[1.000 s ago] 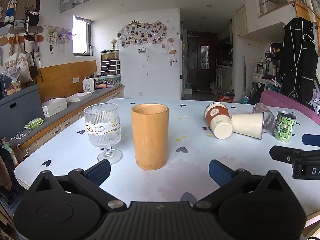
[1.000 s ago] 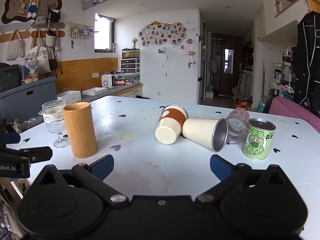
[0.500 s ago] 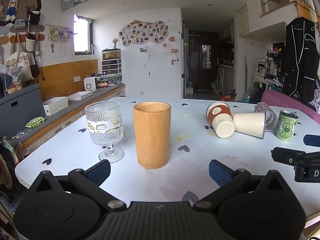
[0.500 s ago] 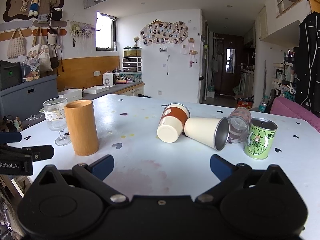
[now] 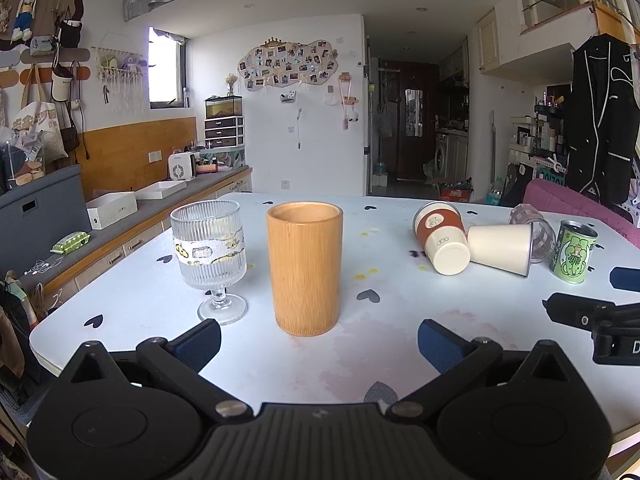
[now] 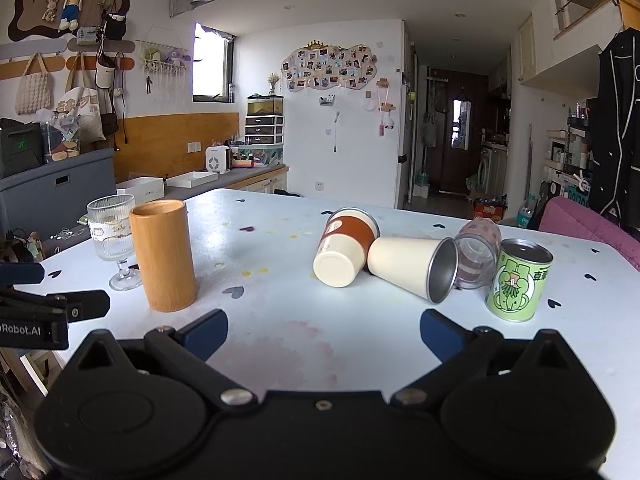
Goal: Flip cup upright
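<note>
Three cups lie on their sides on the white table (image 6: pixel 280 320): a cream cup with a brown sleeve (image 6: pixel 344 250) (image 5: pixel 440 236), a cream metal-lined cup (image 6: pixel 412 268) (image 5: pixel 500 248), and a clear glass cup (image 6: pixel 478 252) (image 5: pixel 534 226) behind it. A wooden cup (image 5: pixel 305 268) (image 6: pixel 162 254) and a ribbed wine glass (image 5: pixel 210 256) (image 6: pixel 114 242) stand upright. My left gripper (image 5: pixel 318 344) is open and empty, just in front of the wooden cup. My right gripper (image 6: pixel 324 330) is open and empty, short of the fallen cups.
A green can (image 6: pixel 516 280) (image 5: pixel 574 256) stands upright right of the fallen cups. A grey counter (image 5: pixel 120 224) with white boxes runs along the left. A pink seat (image 6: pixel 592 228) sits at the far right table edge.
Both grippers have risen slightly and pulled back a little; the objects sit lower in both views. Nothing on the table has moved.
</note>
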The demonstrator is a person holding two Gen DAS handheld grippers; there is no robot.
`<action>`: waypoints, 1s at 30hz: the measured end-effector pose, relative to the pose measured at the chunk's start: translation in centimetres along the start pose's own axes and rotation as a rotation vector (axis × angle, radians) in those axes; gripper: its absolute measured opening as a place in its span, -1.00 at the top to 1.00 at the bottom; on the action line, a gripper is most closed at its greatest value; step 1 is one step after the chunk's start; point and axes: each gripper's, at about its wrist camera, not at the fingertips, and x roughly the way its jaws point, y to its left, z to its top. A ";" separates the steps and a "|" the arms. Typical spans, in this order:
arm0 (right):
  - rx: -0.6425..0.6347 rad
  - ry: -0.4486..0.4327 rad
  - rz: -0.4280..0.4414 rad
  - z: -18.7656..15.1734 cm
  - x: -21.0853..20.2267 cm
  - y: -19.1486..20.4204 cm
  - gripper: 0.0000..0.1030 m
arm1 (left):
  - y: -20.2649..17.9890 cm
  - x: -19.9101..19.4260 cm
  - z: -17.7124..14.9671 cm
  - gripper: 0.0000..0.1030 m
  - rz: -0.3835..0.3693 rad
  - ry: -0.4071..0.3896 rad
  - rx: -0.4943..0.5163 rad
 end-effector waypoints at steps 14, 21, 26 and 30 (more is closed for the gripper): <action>-0.002 0.001 -0.008 0.2 -0.2 -0.3 -1.00 | -0.1 0.0 -0.1 -1.00 0.004 -0.003 0.009; -0.003 0.000 -0.009 0.2 -0.3 -0.3 -1.00 | -0.2 0.1 -0.1 -1.00 0.003 -0.002 0.009; -0.003 0.001 -0.009 0.2 -0.3 -0.3 -1.00 | -0.3 0.1 -0.1 -1.00 0.003 0.000 0.008; -0.003 0.001 -0.009 0.2 -0.3 -0.3 -1.00 | -0.3 0.1 -0.1 -1.00 0.002 0.001 0.008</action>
